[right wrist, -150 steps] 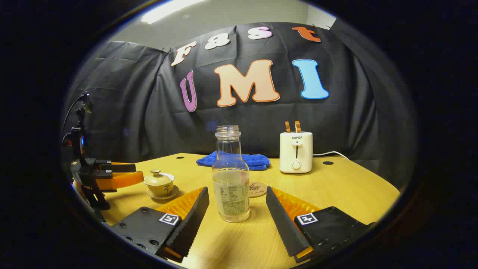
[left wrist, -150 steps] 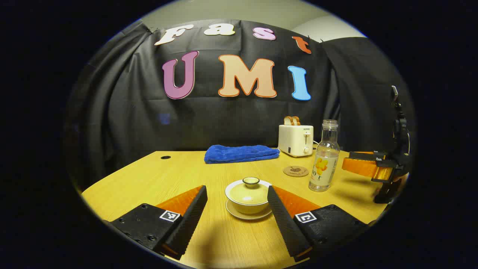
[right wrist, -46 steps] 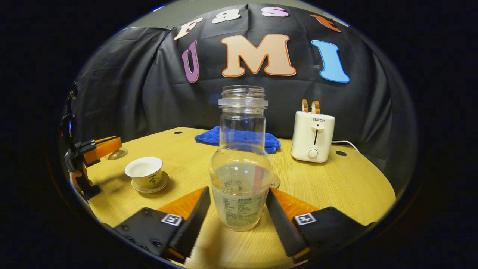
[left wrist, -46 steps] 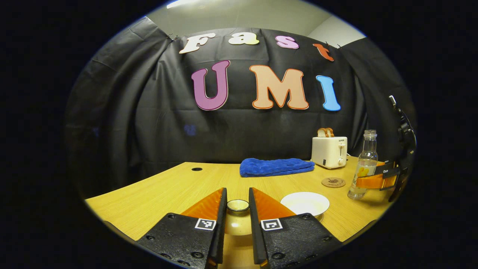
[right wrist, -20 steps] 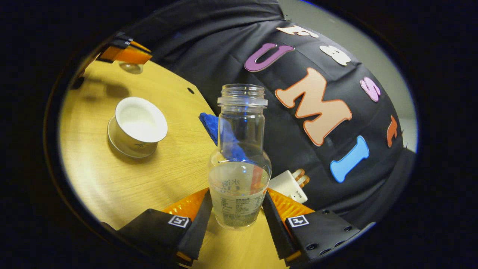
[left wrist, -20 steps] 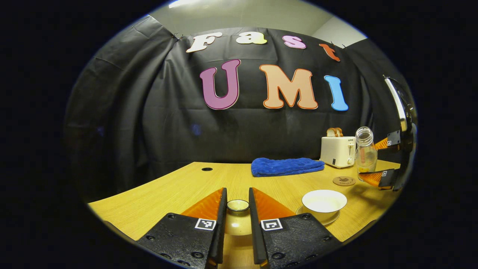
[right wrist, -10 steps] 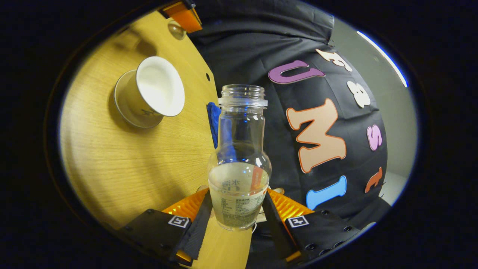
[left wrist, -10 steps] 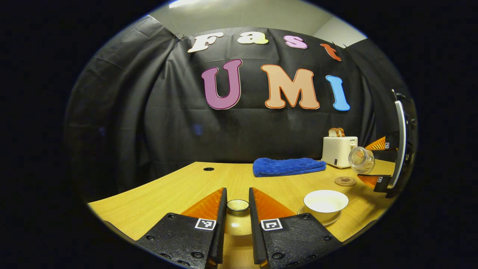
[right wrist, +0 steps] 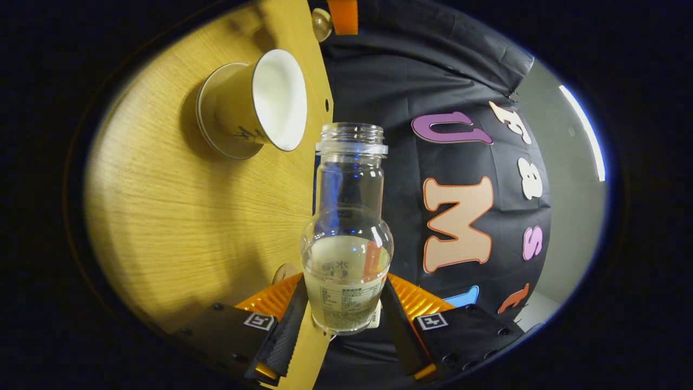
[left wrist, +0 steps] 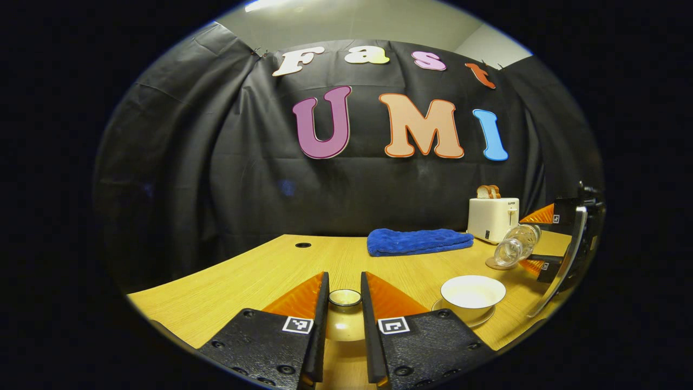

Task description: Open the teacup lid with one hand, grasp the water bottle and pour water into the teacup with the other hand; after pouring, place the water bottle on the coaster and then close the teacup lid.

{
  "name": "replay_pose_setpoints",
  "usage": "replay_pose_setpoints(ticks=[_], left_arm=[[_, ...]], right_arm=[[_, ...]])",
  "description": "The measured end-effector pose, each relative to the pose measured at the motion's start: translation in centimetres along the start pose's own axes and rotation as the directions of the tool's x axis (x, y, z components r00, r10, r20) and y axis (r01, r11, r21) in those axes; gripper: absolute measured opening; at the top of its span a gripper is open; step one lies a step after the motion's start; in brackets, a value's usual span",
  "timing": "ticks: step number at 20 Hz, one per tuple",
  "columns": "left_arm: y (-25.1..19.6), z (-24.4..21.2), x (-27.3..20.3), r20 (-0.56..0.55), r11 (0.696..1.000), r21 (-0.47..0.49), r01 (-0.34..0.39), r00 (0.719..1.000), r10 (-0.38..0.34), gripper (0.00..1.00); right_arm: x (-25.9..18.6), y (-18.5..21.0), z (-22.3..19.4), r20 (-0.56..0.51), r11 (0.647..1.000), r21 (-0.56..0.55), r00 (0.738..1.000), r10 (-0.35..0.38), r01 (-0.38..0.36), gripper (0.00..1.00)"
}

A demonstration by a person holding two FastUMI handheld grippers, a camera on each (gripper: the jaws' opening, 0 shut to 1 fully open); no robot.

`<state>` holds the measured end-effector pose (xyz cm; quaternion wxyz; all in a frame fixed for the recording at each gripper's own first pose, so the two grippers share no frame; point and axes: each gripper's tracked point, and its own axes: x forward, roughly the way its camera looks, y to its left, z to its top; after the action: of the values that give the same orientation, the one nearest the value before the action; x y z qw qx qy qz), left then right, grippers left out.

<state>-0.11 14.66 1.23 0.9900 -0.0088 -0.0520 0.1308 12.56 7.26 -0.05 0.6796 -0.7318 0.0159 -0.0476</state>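
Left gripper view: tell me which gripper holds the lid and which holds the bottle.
The left gripper, in the foreground, is shut on the teacup lid by its knob. The right gripper, farther off, clamps the tipped water bottle near the open teacup.

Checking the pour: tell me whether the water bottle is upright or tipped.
Tipped. In the left gripper view the water bottle lies nearly sideways in the right gripper, mouth angled down toward the open teacup.

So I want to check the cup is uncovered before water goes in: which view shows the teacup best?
The right gripper view: the teacup is large there, its rim and pale inside plain, with no lid on it. The left gripper view shows the same teacup smaller on its saucer, with the tilted water bottle above and beyond it.
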Motion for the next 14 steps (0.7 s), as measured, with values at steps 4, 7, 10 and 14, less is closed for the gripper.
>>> replay_pose_setpoints(ticks=[4,7,10,14], left_arm=[[0.0,0.03,-0.05,0.001,1.0,0.0,0.004,1.0,-0.004,0.29],[0.0,0.0,-0.05,0.0,1.0,0.0,0.006,1.0,-0.006,0.29],[-0.02,0.02,0.0,0.0,1.0,0.0,0.006,1.0,-0.006,0.29],[-0.01,0.03,-0.02,0.001,1.0,0.0,0.006,1.0,-0.006,0.29]], right_arm=[[0.6,-0.39,0.07,0.001,0.996,-0.084,1.0,-0.027,0.027,0.78],[0.72,-0.68,0.1,0.011,0.989,-0.136,0.998,-0.054,0.055,0.79],[0.93,-0.73,0.39,0.022,0.98,-0.181,0.997,-0.075,0.078,0.78],[0.82,-0.71,0.51,0.029,0.972,-0.217,0.995,-0.091,0.095,0.78]])
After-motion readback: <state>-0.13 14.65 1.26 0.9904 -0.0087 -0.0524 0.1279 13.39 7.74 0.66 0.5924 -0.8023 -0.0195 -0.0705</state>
